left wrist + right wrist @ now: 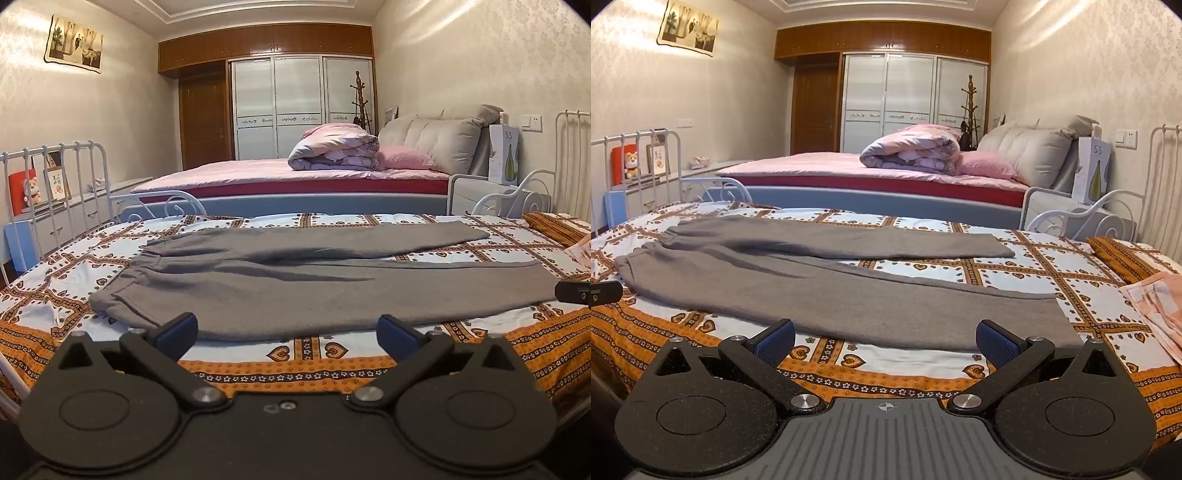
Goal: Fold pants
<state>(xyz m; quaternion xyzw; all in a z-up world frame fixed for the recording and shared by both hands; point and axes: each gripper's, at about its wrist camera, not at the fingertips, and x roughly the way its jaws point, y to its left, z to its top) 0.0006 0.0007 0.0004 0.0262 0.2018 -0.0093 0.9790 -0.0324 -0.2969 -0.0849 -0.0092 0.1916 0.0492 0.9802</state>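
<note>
Grey pants (295,280) lie spread flat on the patterned bedsheet (332,350), waistband to the left, both legs running right and splayed apart. They also show in the right wrist view (827,288). My left gripper (288,332) is open and empty, just in front of the near edge of the pants by the waist end. My right gripper (884,341) is open and empty, in front of the near leg close to its hem. The right gripper's tip shows at the right edge of the left wrist view (574,291).
A white metal bed frame (55,184) rises at the left and right ends. A pink folded cloth (1160,310) lies on the sheet at the right. A second bed with a rolled quilt (332,151) stands behind, then a wardrobe (303,107).
</note>
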